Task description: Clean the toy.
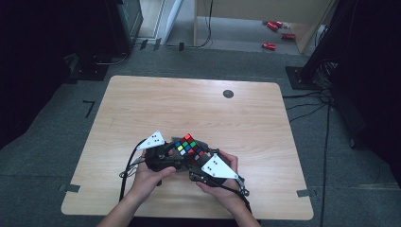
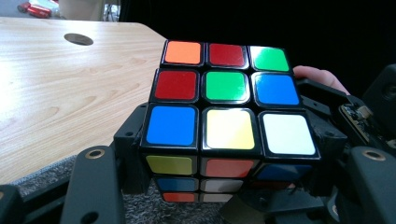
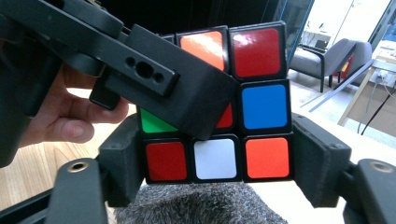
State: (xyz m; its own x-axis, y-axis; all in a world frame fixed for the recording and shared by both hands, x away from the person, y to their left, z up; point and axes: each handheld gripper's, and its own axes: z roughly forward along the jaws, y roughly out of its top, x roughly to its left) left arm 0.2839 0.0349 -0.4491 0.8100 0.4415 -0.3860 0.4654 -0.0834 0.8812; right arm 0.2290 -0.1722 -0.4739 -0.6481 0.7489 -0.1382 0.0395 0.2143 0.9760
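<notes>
My work sits on a pale wooden table (image 1: 142, 109) with a round dark cable hole (image 1: 228, 93) near its far edge. Beyond it, red objects (image 1: 274, 33) lie scattered on the grey floor (image 1: 236, 56), and a grey chair (image 3: 334, 56) stands off to one side.

1. Rubik's cube (image 3: 219, 105) sits between the right gripper (image 3: 217, 161) jaws, at the bottom row of stickers: red, white, orange.
2. Both jaw pads sit against the cube's sides.
3. Left gripper (image 3: 154, 79) jaw crosses the cube's face from the upper left, covering part of it.
4. Hand (image 3: 70, 116) at left, behind that jaw.
5. Grey fuzzy mat (image 3: 196, 205) under the cube.
6. Grey chair (image 3: 334, 58) well back at upper right.
</notes>
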